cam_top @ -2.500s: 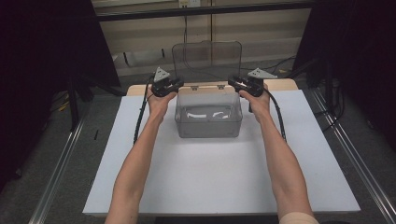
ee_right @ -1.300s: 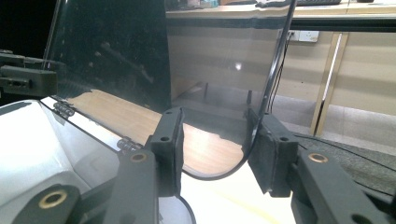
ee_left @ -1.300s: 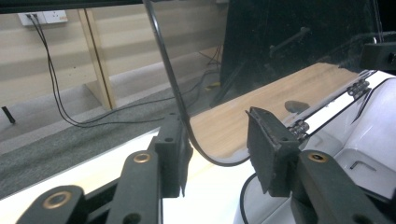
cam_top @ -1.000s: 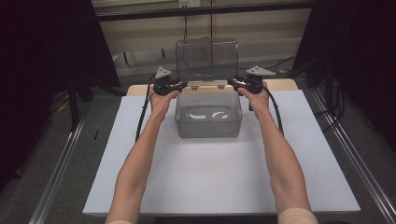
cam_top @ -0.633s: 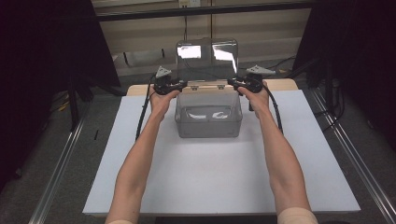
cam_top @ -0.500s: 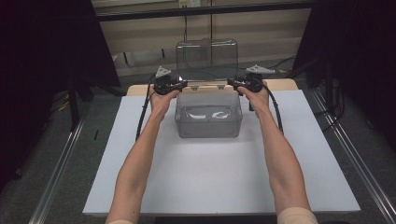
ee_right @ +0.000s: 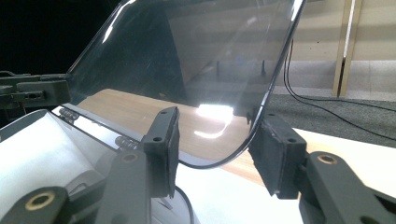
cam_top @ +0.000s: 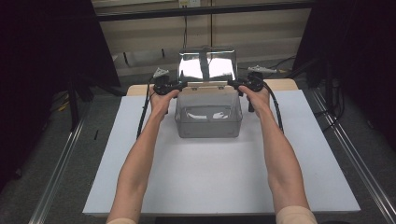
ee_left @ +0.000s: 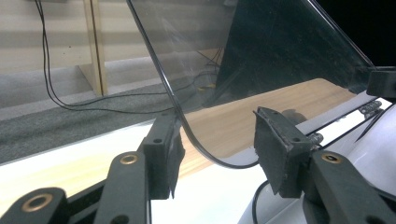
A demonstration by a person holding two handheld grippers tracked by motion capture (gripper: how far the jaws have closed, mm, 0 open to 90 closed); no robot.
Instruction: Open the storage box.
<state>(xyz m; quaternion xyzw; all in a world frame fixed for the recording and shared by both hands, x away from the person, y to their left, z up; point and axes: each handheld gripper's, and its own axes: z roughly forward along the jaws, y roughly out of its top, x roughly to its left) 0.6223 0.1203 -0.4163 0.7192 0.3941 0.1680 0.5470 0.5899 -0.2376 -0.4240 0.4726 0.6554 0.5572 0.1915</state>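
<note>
The clear box [cam_top: 208,114] sits near the bench's [cam_top: 224,186] far edge, its hinged lid [cam_top: 207,65] standing upright; the left gripper [ee_left: 215,140] and right gripper [ee_right: 215,135] each straddle a lid corner, fingers [ee_left: 163,149] loosely spread, having just been opening, lid edge between them.

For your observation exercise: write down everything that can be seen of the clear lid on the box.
The lid is a clear, glossy plastic panel with rounded corners, hinged along the rear rim of the clear box. It stands raised, roughly upright, and catches bright glare. Each lower corner sits between a gripper's fingers: the left gripper has one pad against its edge and the other apart, while the right gripper likewise touches it on one side. Both sets of fingers have just been opening.
</note>
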